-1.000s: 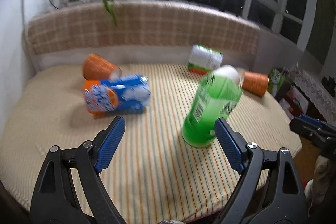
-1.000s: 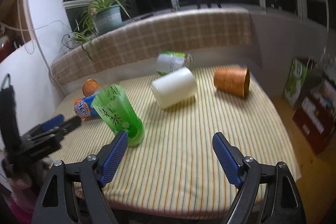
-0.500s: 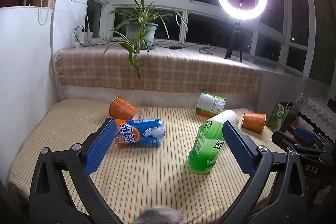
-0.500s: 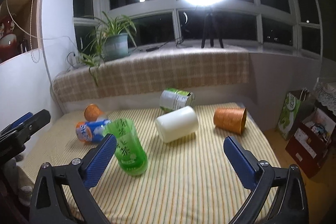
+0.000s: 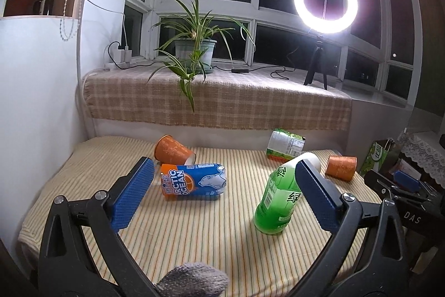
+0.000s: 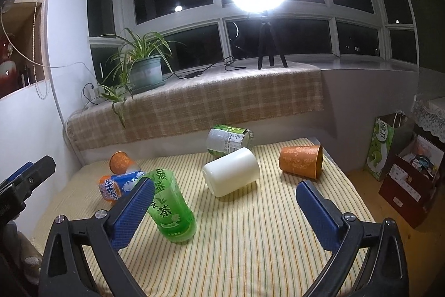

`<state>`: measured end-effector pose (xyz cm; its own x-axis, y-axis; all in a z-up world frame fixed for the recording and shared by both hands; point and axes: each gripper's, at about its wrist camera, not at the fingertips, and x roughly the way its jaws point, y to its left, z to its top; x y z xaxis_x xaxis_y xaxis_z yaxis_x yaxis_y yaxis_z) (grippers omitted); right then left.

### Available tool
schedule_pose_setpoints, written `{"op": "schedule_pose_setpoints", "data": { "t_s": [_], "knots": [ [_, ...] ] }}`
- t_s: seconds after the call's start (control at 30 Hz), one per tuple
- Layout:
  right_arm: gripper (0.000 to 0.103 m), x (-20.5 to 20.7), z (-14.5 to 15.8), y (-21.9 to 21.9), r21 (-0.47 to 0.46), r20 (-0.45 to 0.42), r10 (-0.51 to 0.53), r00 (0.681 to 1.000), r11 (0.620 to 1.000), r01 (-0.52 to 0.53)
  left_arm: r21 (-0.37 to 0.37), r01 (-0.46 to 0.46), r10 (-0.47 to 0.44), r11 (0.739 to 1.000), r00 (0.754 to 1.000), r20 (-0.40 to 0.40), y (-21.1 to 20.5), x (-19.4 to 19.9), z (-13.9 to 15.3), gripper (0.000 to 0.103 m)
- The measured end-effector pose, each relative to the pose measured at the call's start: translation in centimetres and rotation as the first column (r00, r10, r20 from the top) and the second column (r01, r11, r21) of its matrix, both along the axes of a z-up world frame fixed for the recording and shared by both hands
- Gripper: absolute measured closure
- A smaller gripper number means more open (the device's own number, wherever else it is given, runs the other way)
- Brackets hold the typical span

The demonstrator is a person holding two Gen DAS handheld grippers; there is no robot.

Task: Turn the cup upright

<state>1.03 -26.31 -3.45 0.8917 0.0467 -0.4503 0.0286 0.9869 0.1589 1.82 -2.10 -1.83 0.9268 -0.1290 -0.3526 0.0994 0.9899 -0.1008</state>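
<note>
Left wrist view shows the left claw (image 5: 222, 194) spread wide with nothing between its blue pads, held above the striped worktop (image 5: 194, 235). A blue and orange cup (image 5: 194, 179) lies on its side there, printed "ARCTIC OCEAN" beside a polar bear drawing. Touching its far end, an orange patterned cup (image 5: 172, 152) also lies tipped over. The green cup (image 5: 276, 202) stands on its base, leaning a little, with green Chinese characters and a barcode panel on its wall. Further back lie a green and white labelled can (image 5: 286, 148), its small print too fine to read, and a second orange cup (image 5: 341, 167) near the right edge. The letters "DAS" show on the right claw's body at the right margin.

Right wrist view shows the right claw (image 6: 225, 210) equally wide and holding nothing. The green cup (image 6: 171, 210) stands just behind its left pad, characters for green tea legible. A plain white cup (image 6: 231, 175) lies on its side mid-worktop. A green paper bag (image 6: 385, 148) with Chinese writing stands on the floor.
</note>
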Motion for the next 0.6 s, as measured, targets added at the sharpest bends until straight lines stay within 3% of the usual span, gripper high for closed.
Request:
{"op": "schedule_pose_setpoints", "data": {
  "t_s": [0.6],
  "knots": [
    [0.000, 0.38, -0.30, 0.16, 0.009, -0.015, 0.010, 1.000, 1.000, -0.009, 0.009, 0.004, -0.004, 1.000, 1.000, -0.006, 0.22, 0.01, 0.03, 0.000]
  ]
}}
